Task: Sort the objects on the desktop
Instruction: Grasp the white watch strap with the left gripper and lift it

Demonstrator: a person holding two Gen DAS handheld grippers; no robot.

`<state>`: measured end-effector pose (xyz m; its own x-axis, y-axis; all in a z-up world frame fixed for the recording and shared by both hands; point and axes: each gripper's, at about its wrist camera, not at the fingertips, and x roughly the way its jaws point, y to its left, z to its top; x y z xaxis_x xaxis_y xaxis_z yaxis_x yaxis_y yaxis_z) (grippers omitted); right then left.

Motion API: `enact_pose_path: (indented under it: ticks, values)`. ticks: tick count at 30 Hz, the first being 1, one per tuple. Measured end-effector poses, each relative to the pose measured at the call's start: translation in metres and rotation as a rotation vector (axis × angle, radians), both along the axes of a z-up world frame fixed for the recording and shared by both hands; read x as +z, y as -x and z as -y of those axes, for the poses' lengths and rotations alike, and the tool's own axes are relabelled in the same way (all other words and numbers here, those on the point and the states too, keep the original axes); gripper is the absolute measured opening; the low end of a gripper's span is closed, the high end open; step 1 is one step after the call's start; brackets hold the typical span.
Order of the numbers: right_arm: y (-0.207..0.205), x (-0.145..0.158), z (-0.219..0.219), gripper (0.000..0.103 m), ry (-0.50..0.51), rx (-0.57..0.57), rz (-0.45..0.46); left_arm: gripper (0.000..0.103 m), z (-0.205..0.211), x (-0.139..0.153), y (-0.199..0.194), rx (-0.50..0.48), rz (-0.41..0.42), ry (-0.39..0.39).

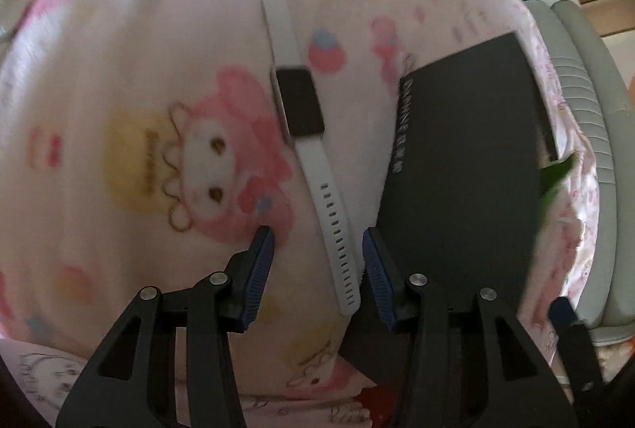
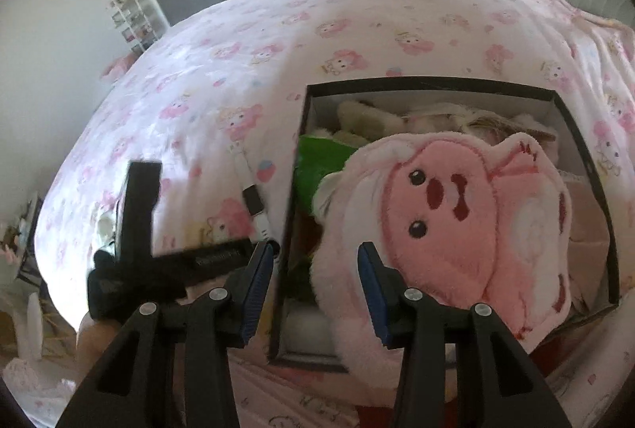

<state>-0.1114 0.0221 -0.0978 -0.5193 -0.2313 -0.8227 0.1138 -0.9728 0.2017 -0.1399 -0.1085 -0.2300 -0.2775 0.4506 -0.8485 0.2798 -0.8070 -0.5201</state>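
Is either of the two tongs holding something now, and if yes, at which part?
Nothing is held. The left tongs stand open above the white smartwatch, its strap end between the fingers but not pinched. The right tongs are open over the box.

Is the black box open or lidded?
Open: the black box has no lid on, and the pink plush and green item show inside.
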Motion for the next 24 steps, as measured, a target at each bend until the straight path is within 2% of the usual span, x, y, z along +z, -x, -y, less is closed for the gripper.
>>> enact_pose_path:
  ticks: [1,3,4,5,10,13,19,24]
  values:
    - [0.003,-0.001,0.001,0.041,-0.004,0.001,-0.001,0.047,-0.003,-0.001,-0.001,-0.004,-0.005,-0.009]
    - [0.007,-0.003,0.0,0.041,-0.006,0.004,0.01,0.035,-0.009,0.003,-0.001,-0.034,-0.026,-0.014]
    - [0.008,-0.005,0.0,0.041,0.001,0.004,0.017,0.015,-0.012,0.004,-0.002,-0.048,-0.034,-0.016]
    - [0.008,-0.006,-0.001,0.041,0.009,0.002,0.024,0.006,-0.014,0.005,-0.002,-0.06,-0.034,-0.02]
    - [0.002,-0.011,-0.005,0.041,0.054,0.013,0.047,0.002,-0.015,0.019,-0.013,-0.06,-0.085,-0.032]
    - [-0.001,-0.01,-0.002,0.041,0.047,0.061,0.046,0.001,-0.012,0.036,-0.025,-0.045,-0.128,-0.033]
    - [-0.012,-0.004,0.016,0.041,0.061,0.194,0.046,0.001,0.002,0.084,-0.049,-0.008,-0.243,-0.057]
    - [-0.021,0.004,0.026,0.046,0.097,0.257,0.03,0.001,0.009,0.126,-0.058,-0.045,-0.337,-0.075]
